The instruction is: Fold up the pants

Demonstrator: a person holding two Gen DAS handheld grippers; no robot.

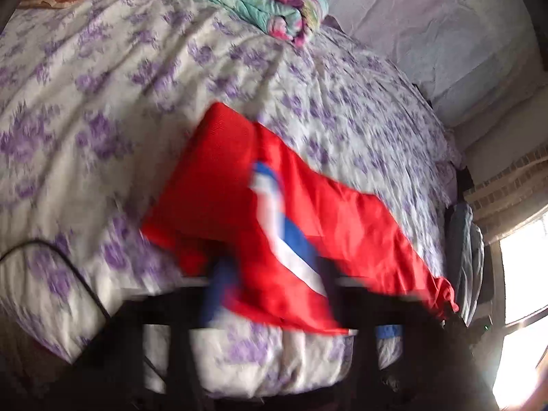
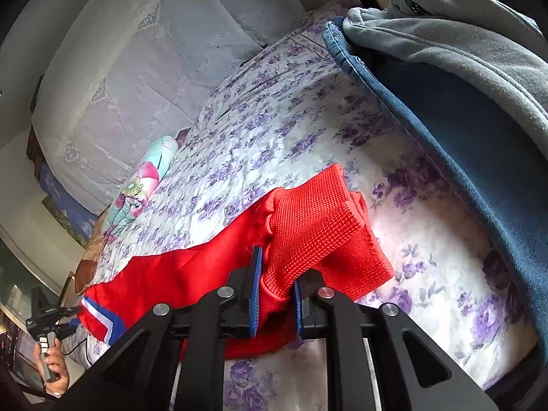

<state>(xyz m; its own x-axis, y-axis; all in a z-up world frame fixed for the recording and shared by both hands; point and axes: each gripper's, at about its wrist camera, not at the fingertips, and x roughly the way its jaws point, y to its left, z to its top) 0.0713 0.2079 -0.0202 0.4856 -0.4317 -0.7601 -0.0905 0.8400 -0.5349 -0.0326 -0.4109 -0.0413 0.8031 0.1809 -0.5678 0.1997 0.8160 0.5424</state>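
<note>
red mesh waistband of the pants is bunched between the blue pads of my right hand-held gripper, which is closed down on it so i can lift that end off the floral bed sheet. my left hand-held gripper appears to carry the striped far end, though blur keeps me from telling how far it is closed. i judge i hold both ends so the pants hang spread over the bed, clear of the jeans and rolled quilt.
</note>
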